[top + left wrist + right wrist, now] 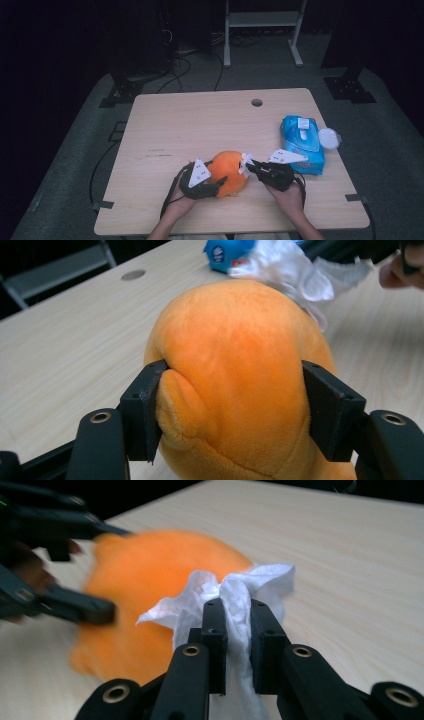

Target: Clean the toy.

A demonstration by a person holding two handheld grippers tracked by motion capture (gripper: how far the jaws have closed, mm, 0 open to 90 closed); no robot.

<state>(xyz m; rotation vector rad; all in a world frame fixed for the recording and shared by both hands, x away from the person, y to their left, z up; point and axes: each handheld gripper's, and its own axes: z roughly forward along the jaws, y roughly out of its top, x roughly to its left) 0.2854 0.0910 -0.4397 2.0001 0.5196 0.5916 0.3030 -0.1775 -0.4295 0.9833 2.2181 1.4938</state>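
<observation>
the orange plush toy (229,172) sits on the wooden table (190,125) near your edge, a little right of the middle, between your two hands. in the left gripper view its rounded body (240,375) bulges between the two black jaws, which press into its sides and dent the fabric, so your left gripper (212,186) is clamped on the toy from the left.

against the toy's upper right side lies a crumpled white wipe (245,163). in the right gripper view that wipe (235,597) is pinched between narrow jaws, its loose folds spilling over onto the orange fur; your right gripper (251,167) holds it there, touching the toy. the toy looks blurred in that view.

just right of your right hand (290,197) lies a blue pack of wipes (302,144), with a small round white lid (329,138) beside its far right edge. a round hole (257,102) is in the table's far side.
</observation>
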